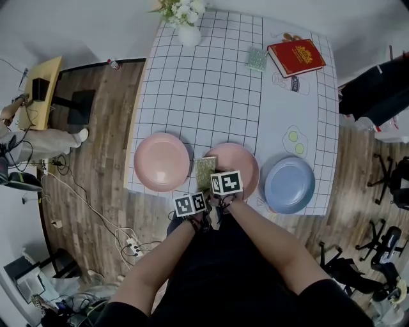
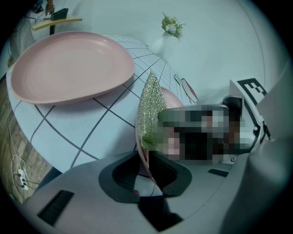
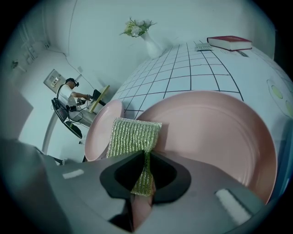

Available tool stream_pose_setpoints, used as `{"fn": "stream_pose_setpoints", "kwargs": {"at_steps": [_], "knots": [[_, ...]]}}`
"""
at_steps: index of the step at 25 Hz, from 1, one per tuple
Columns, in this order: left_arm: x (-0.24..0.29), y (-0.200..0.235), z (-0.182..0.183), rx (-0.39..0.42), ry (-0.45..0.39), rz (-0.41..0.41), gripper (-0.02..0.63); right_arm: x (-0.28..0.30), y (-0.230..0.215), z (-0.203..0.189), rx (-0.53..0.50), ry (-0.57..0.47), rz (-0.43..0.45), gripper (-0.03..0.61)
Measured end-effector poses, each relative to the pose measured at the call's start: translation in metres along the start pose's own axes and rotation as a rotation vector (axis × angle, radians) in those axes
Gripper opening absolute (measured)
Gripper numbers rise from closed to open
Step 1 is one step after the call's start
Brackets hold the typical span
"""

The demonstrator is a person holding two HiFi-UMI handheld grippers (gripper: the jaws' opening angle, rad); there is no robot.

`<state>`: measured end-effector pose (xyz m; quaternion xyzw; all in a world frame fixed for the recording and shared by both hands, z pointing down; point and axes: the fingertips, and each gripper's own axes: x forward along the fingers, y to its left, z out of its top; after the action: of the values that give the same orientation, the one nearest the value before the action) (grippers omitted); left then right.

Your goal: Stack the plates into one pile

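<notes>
Three plates lie along the table's near edge: a pink plate [image 1: 162,161] at the left, a second pink plate [image 1: 238,165] in the middle and a blue plate [image 1: 289,184] at the right. A green glittery sponge [image 1: 205,171] stands at the middle plate's left rim. My left gripper [image 2: 145,171] is shut on that middle plate's thin rim [image 2: 143,153], with the sponge [image 2: 151,107] seen edge-on just beyond. My right gripper [image 3: 145,176] is shut on the sponge [image 3: 132,137], pinched over the middle plate [image 3: 215,132]. Both marker cubes sit side by side at the table's edge.
A white vase of flowers [image 1: 185,19] stands at the far edge of the table. A red book [image 1: 296,56] and a small green pad [image 1: 257,59] lie at the far right. A person [image 1: 25,137] sits at a desk to the left. Cables run over the wooden floor.
</notes>
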<state>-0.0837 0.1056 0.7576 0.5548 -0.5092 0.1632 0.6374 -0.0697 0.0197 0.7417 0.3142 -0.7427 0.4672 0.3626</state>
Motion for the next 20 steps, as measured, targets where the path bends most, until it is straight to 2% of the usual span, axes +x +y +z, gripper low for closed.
{"fn": "stream_pose_setpoints", "kwargs": {"at_steps": [10,20], "knots": [[0.000,0.000,-0.001,-0.001,-0.001,0.001,0.060,-0.010,-0.012,0.003,0.003,-0.032,-0.021,0.054],[0.000,0.000,0.000,-0.006,-0.007,-0.004,0.060,-0.027,-0.039,-0.003,-0.015,-0.030,-0.093,0.055]]}}
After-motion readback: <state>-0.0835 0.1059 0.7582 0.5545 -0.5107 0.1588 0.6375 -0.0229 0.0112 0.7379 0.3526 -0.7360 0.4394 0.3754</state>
